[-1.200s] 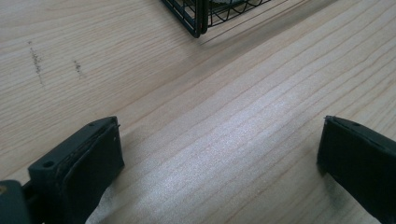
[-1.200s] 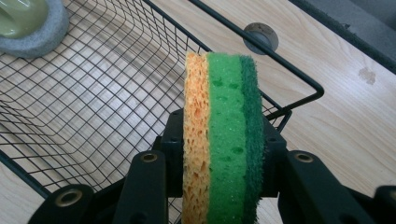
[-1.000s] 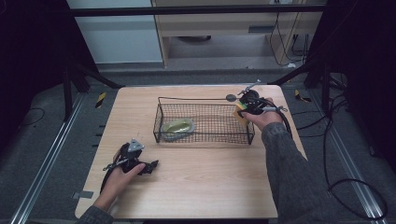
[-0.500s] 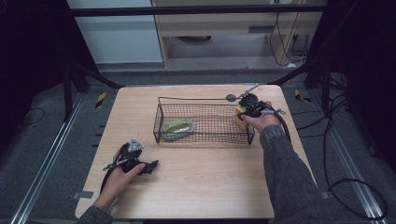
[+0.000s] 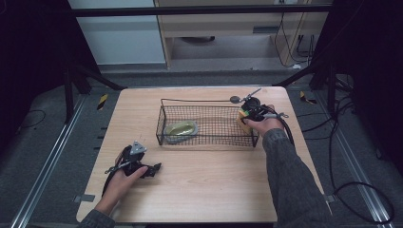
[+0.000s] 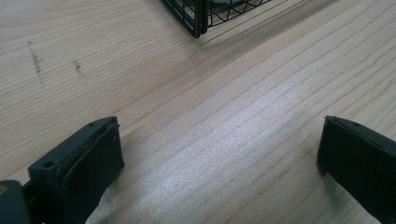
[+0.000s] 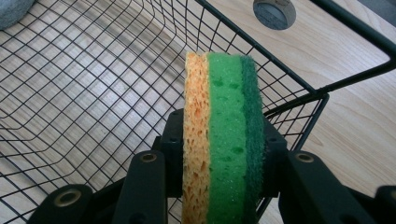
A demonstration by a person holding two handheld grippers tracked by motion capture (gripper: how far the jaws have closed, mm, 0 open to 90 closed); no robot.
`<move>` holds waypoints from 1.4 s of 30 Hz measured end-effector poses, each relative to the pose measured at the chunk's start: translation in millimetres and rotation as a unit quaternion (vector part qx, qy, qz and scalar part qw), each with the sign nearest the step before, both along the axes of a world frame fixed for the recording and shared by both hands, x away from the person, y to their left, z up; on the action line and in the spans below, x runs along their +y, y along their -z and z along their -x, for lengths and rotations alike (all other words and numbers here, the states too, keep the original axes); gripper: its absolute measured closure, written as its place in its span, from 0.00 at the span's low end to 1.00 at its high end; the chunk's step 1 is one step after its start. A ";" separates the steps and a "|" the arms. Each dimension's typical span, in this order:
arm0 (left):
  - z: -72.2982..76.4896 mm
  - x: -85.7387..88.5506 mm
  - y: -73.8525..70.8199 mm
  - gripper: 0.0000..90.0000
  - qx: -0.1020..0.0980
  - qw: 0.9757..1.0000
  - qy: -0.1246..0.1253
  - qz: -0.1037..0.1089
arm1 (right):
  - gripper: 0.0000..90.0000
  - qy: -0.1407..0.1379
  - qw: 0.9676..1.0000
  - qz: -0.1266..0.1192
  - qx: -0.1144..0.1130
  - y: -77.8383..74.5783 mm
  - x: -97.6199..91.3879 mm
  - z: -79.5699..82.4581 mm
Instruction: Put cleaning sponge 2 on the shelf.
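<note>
Right gripper [image 7: 219, 186] clamps sponge [image 7: 222, 140] over right end of wire basket [image 5: 207, 140], not yet dropped in; green dish [image 5: 180, 129] already inside; left gripper [image 5: 153, 169] rests wide open, empty, on surface [image 5: 214, 190].

A: We see a light wooden table [image 5: 214, 190] with a black wire basket [image 5: 209, 140] on its far half.

B: Inside it, at the left end, we make out an olive-green dish [image 5: 181, 128] lying flat on the mesh.

A: Beyond the basket's far right corner we spot a small grey disc [image 5: 235, 99] on the tabletop.

B: On the grey floor we find yellow-and-black tape pieces [image 5: 102, 101] on either side, and black cables [image 5: 361, 190] looping at the right.

A: Behind the table we see a pale wooden cabinet [image 5: 223, 19].
</note>
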State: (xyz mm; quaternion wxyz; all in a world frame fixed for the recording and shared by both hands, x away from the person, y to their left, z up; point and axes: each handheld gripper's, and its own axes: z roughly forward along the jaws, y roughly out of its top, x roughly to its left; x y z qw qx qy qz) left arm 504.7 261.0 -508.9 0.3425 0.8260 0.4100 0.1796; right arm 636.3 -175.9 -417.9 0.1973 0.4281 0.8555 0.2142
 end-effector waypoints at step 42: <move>0.0 0.2 -0.1 0.00 0.000 1.000 0.001 -0.001 | 0.63 -0.008 1.000 -0.010 -0.011 -20.2 5.0 20.0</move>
